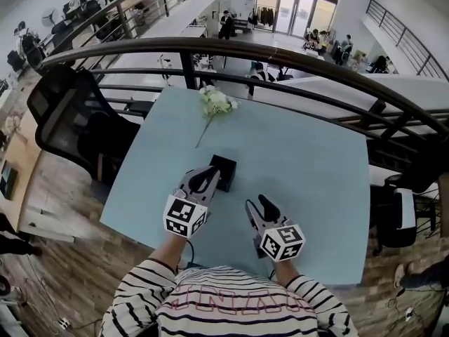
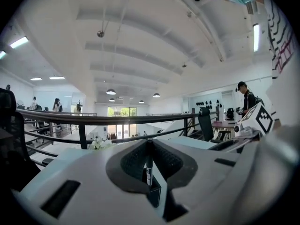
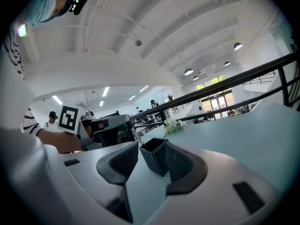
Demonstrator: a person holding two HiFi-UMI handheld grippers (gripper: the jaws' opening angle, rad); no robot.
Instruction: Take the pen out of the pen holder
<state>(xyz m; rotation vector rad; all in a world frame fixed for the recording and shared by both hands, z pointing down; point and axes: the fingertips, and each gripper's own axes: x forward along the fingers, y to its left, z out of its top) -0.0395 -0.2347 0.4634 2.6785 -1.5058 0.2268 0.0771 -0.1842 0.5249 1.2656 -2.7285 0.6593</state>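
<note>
The black square pen holder [image 1: 224, 171] stands on the light blue table [image 1: 309, 188] in the head view. My left gripper [image 1: 209, 174] hovers just at its near left side, shut on a thin dark pen [image 2: 149, 168] that stands upright between the pads, above the holder [image 2: 154, 193]. In the right gripper view the pen [image 3: 136, 137] slants up from the holder's [image 3: 155, 156] open top to the left gripper [image 3: 104, 130]. My right gripper [image 1: 261, 203] is open with nothing in it, a short way to the right of the holder; its view frames the holder between the fingers [image 3: 123, 161].
A white flower [image 1: 216, 102] lies at the table's far side. A black office chair [image 1: 74, 118] stands at the table's left and a dark railing [image 1: 280, 55] runs behind the table. The table's near edge is right by the person's striped shirt [image 1: 224, 300].
</note>
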